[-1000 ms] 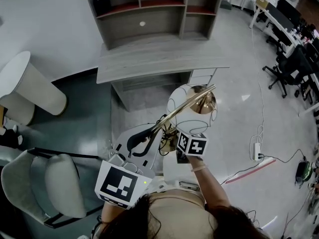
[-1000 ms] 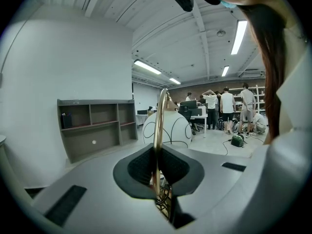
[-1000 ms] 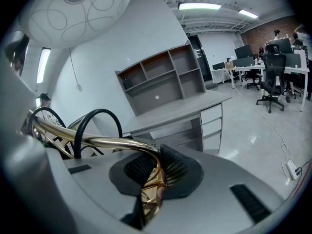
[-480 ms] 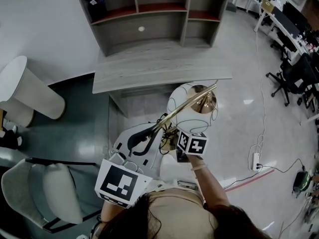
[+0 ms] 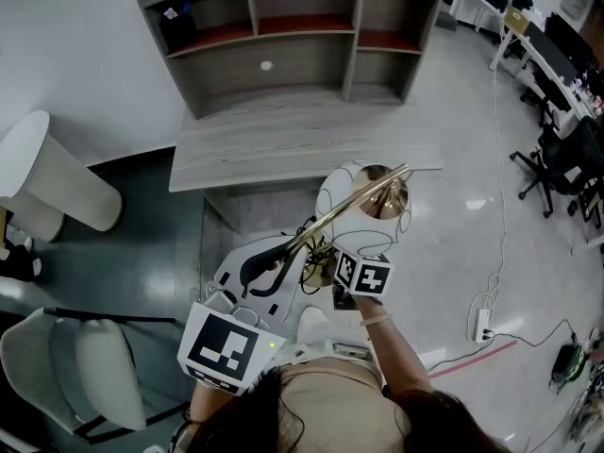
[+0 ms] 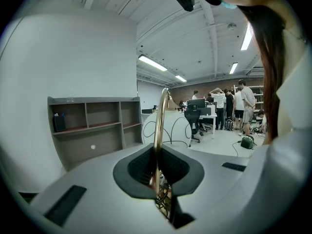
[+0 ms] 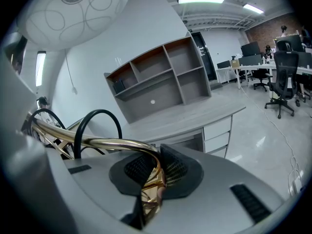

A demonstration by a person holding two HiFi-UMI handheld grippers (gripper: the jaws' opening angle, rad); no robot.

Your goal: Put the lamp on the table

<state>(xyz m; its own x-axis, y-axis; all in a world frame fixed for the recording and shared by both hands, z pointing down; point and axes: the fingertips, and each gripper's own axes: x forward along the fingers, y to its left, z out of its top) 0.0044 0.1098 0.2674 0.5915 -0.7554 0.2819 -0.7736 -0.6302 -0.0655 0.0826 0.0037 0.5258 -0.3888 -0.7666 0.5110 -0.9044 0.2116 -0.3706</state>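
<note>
**Lamp held in 2 claws, short of the tabletop**

The lamp (image 5: 351, 206) is in the air in front of the person, just short of the near edge of the grey tabletop (image 5: 283, 154) and not touching it. Its brass stem (image 6: 159, 126) runs at a slant, and the white globe shade (image 5: 342, 196), laced with thin wire loops, sits at the end nearer the tabletop. A black cable (image 7: 97, 118) loops around the end nearer the person.

The left claw (image 6: 157, 168) is clamped on the straight part of the stem, with its dark pads pressed to either side. The right claw (image 7: 153, 173) is closed on a bent brass section, next to the cable.

The stem looks stiff, smooth and narrow, so it will likely carry the load well but could twist or slide between the pads. The shade looks thin and easily dented, and it probably makes that end the heavier one. The stem is the place to hold, with 1 claw low and 1 higher up, never the globe or its wire loops. The loose cable could snag.

A shelf unit (image 5: 283, 26) stands at the back of the tabletop. Office chairs (image 5: 557, 159) stand well off to the right.
</note>
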